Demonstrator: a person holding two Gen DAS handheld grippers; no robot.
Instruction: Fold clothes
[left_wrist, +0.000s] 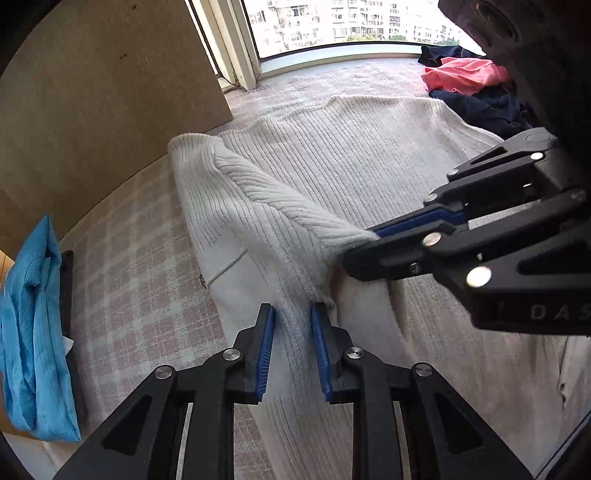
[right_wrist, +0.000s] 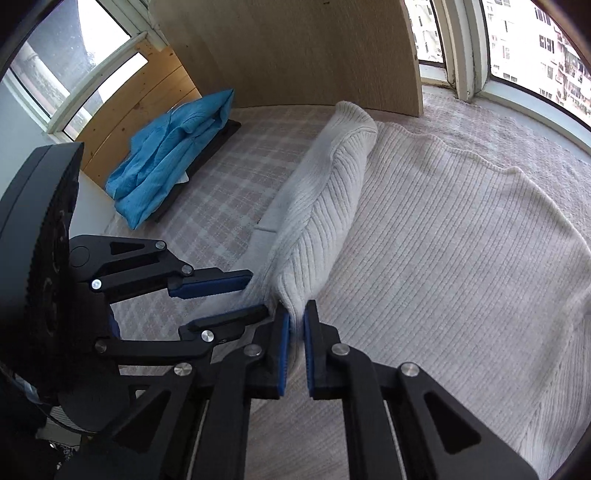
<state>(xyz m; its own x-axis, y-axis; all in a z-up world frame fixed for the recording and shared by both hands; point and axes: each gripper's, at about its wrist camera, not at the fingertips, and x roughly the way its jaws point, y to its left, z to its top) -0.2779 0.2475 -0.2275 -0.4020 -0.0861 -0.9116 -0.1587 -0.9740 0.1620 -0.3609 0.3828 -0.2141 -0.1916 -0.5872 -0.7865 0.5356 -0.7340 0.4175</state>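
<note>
At the far left a crumpled blue garment (left_wrist: 35, 332) lies against a dark flat thing on the checked bedcover (left_wrist: 140, 295), well away from the work. Next comes the white ribbed sweater (left_wrist: 332, 155), spread flat across the cover with its left sleeve (left_wrist: 258, 199) lifted off the body and drawn inward, so that a fold stands up at the shoulder. The left gripper (left_wrist: 291, 325) sits low at the sleeve's end; its blue pads stand apart with knit between them, so it looks parted rather than clamped, though the cloth may brush the right pad. Just to the right, the right gripper (left_wrist: 364, 245) comes in from the side and is closed on the sleeve's cuff edge; the right wrist view shows the same, its pads nearly together with a ridge of knit pinched in the narrow gap. Farther right, near the window, a pink garment (left_wrist: 461, 74) and dark clothes (left_wrist: 487, 107) lie in a heap. The step in hand appears to be folding the sleeve across the sweater's body. The next move likely calls for carrying the cuff over the chest, keeping the sleeve taut and straight, then laying it flat without dragging the body out of line.
</note>
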